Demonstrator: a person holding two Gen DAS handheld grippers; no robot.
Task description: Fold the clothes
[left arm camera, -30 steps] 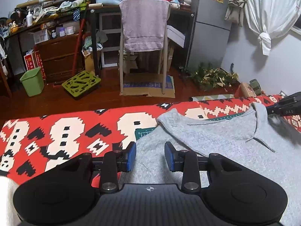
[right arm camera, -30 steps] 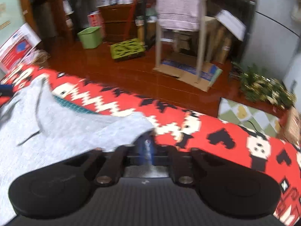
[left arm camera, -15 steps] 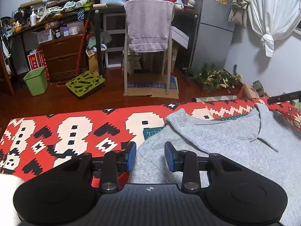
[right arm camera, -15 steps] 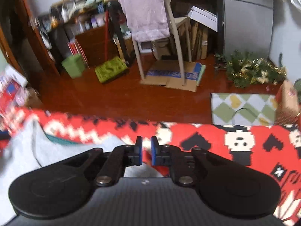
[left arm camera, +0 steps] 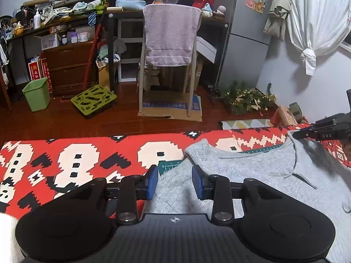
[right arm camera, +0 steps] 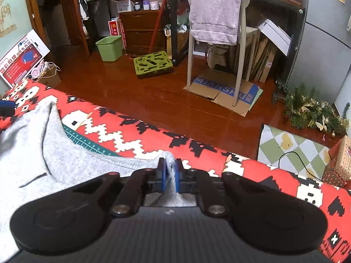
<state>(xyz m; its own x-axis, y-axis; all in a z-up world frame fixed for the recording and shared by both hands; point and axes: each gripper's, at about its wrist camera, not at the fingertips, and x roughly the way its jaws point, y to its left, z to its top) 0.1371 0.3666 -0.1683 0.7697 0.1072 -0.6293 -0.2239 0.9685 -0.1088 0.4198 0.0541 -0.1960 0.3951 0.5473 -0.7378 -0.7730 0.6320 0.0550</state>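
Note:
A grey knit sweater (left arm camera: 252, 171) lies spread on a red, white and black patterned cloth (left arm camera: 76, 160), collar side toward the far edge. My left gripper (left arm camera: 174, 182) hovers open over the sweater's left part, with fabric below the gap between its blue pads. In the right wrist view my right gripper (right arm camera: 170, 175) has its pads nearly together, pinching a raised corner of the grey sweater (right arm camera: 43, 153) at the far edge. The right gripper (left arm camera: 322, 131) also shows at the left wrist view's right edge. A blue left fingertip (right arm camera: 5, 107) peeks in at the far left.
A green cutting mat (right arm camera: 87, 142) shows under the sweater's neckline. Beyond the table's far edge lie a wooden floor, a chair (left arm camera: 171, 43) with a towel, a green bin (left arm camera: 36, 94), a green crate (left arm camera: 94, 98) and a tinsel garland (left arm camera: 250, 98).
My right gripper swung up and away, its pads parting slightly, then came back down onto the sweater's far corner. The left gripper stayed open and barely shifted.

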